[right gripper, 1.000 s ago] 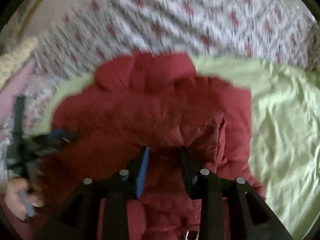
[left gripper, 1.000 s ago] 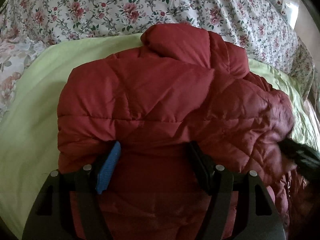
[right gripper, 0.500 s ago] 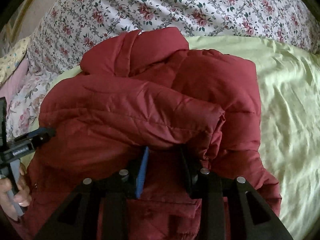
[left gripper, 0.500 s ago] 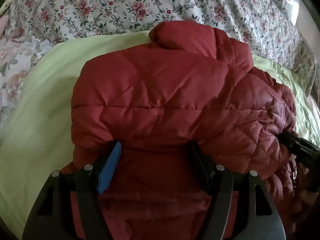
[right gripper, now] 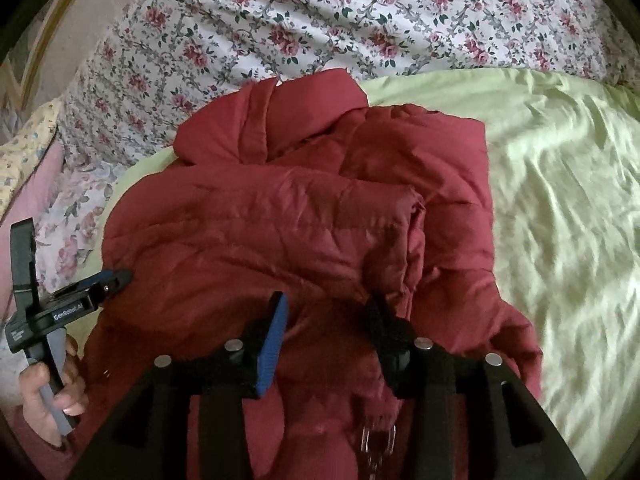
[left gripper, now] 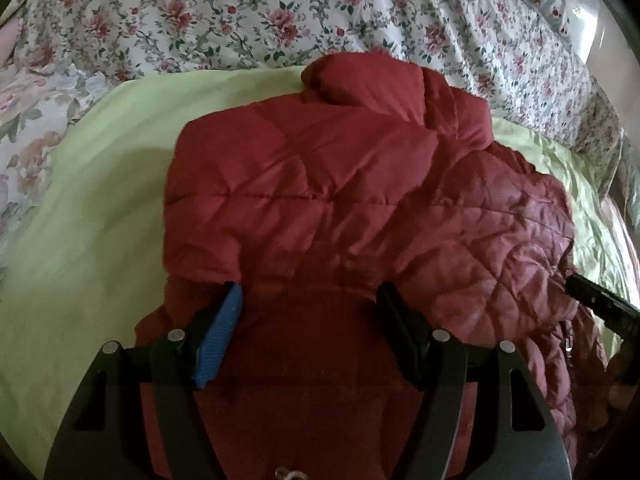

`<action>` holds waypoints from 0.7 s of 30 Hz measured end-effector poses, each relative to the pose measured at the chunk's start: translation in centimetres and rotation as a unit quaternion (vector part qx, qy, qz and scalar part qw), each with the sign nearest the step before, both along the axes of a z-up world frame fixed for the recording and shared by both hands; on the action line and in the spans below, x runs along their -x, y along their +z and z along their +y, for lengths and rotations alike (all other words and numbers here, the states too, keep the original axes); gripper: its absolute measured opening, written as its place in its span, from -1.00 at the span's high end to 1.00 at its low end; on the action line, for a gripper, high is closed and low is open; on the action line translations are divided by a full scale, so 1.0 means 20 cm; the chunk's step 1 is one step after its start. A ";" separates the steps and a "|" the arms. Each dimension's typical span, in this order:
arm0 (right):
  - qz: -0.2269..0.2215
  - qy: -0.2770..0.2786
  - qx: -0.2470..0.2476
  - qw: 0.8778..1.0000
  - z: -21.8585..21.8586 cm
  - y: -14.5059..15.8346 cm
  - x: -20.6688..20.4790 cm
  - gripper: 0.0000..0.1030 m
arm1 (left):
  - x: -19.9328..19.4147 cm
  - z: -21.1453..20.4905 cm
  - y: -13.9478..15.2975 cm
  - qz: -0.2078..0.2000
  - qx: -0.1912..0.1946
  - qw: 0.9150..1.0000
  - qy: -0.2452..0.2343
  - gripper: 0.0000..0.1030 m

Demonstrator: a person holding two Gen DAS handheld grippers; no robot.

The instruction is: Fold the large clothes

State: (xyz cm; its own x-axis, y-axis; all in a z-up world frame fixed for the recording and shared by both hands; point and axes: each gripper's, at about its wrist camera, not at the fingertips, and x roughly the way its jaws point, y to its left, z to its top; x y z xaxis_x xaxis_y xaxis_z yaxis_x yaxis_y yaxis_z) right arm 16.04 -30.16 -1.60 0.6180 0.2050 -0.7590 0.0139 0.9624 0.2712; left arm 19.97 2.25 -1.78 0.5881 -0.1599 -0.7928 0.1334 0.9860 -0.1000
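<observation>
Around the red jacket (right gripper: 304, 216) lie green sheet (right gripper: 560, 184) and floral bedding (right gripper: 360, 20)

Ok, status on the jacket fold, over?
Left gripper wide, tips tucked under a fold, grip unclear. Right gripper jaws just opening, fabric between, unpinched. Red jacket half-folded on green sheet. Nothing in the way.
</observation>
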 end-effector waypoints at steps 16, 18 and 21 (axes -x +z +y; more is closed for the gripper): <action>0.015 0.022 -0.033 0.999 0.00 0.04 0.37 -0.18 | 0.38 0.27 0.00 0.037 0.045 0.997 0.046 -0.35; 0.016 0.018 -0.036 0.999 -0.02 0.04 0.42 -0.24 | 0.45 0.31 -0.01 0.046 0.047 0.997 0.050 -0.35; 0.020 0.006 -0.042 0.999 -0.06 0.05 0.51 -0.25 | 0.53 0.37 -0.03 0.051 0.057 0.995 0.058 -0.35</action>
State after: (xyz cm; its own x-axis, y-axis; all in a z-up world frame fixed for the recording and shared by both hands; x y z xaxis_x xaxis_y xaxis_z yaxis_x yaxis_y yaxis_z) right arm 5.75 -31.31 -0.60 0.5852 0.2767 -0.7622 0.0147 0.9362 0.3512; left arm 9.37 9.57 -2.41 0.5244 -0.1890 -0.8302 0.0031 0.9755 -0.2201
